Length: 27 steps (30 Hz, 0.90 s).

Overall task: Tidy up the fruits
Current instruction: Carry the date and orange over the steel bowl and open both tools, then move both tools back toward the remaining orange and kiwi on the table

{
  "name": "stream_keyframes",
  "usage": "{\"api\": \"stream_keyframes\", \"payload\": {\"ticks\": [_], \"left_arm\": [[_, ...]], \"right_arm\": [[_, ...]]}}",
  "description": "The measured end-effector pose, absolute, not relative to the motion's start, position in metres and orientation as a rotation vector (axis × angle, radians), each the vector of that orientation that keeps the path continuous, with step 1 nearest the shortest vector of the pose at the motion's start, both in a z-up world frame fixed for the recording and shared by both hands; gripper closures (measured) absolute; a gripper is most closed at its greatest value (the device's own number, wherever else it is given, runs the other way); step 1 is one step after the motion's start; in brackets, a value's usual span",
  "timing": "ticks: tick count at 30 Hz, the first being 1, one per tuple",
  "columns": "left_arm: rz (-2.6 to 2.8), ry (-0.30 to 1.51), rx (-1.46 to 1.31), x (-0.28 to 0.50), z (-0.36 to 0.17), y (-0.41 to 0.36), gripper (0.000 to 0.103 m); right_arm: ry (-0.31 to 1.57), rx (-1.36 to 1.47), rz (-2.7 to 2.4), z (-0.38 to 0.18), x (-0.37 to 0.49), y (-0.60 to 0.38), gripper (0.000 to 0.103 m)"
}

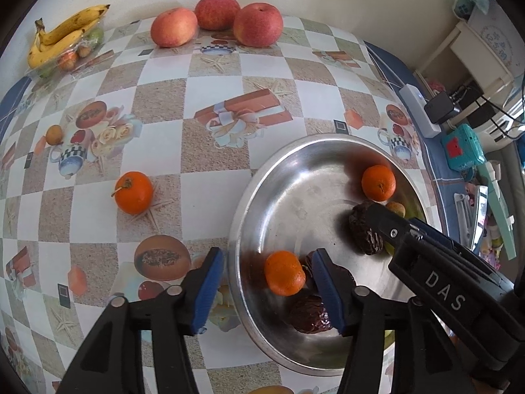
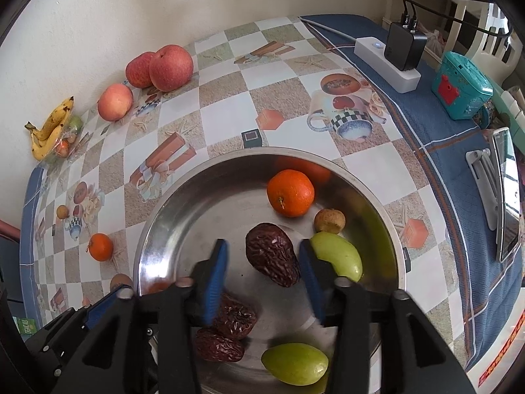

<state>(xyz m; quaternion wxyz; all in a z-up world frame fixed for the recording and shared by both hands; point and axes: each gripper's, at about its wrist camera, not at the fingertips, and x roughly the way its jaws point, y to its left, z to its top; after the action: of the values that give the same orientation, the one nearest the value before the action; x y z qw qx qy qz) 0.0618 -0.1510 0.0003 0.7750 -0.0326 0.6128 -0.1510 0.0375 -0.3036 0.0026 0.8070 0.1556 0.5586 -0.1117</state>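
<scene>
A steel bowl (image 1: 288,177) (image 2: 203,197) sits on the patterned tablecloth. It holds two tangerines (image 1: 284,273) (image 1: 378,183) (image 2: 290,192), dark red dates (image 2: 272,254), green fruits (image 2: 338,254) and a small brown fruit (image 2: 329,221). My left gripper (image 1: 267,290) is open over the bowl's left rim, the near tangerine between its fingers, not held. My right gripper (image 2: 262,279) is open above the bowl with a date between its fingers; it also shows in the left wrist view (image 1: 380,220). Another tangerine (image 1: 134,192) (image 2: 100,246) lies on the table left of the bowl.
Three apples (image 1: 216,21) (image 2: 160,67) stand by the back wall. Bananas (image 1: 62,32) (image 2: 49,128) lie on a clear bag of small fruit at the far left. A small brown fruit (image 1: 53,134) lies at the left. A power strip (image 2: 387,59), teal box (image 2: 461,85) and phone stand (image 2: 505,193) sit on the right.
</scene>
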Motion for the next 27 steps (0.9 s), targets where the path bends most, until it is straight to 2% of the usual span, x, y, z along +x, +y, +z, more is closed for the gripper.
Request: {"api": "stream_keyframes", "payload": {"ticks": [3,6,8,10,12,20,24,27], "left_arm": [[-0.293,1.328,-0.065,0.065,0.000,-0.145,0.027],[-0.248,1.336,-0.058,0.069,-0.003,-0.135,0.021],[-0.217,1.338,-0.056,0.071,-0.005,-0.127,0.018],[-0.176,1.329,-0.056,0.074,-0.005,-0.118,0.007],[-0.132,1.313,-0.076,0.077,-0.005,-0.107,0.000],[0.082,1.248,-0.100,0.086,0.004,-0.056,0.000],[0.129,1.228,-0.144,0.089,0.008,-0.034,0.000],[0.166,1.210,-0.172,0.091,0.011,-0.017,0.000]], "right_arm": [[1.196,0.326,-0.242,0.003,0.038,-0.303,0.046],[1.200,0.315,-0.247,0.002,0.038,-0.302,0.035],[1.197,0.316,-0.250,0.002,0.038,-0.302,0.033],[1.196,0.315,-0.254,0.002,0.038,-0.302,0.025],[1.196,0.311,-0.261,0.002,0.038,-0.302,0.023],[1.207,0.273,-0.268,0.001,0.041,-0.297,0.023],[1.197,0.247,-0.264,0.004,0.043,-0.289,0.014],[1.192,0.238,-0.254,0.005,0.044,-0.282,0.014]]}}
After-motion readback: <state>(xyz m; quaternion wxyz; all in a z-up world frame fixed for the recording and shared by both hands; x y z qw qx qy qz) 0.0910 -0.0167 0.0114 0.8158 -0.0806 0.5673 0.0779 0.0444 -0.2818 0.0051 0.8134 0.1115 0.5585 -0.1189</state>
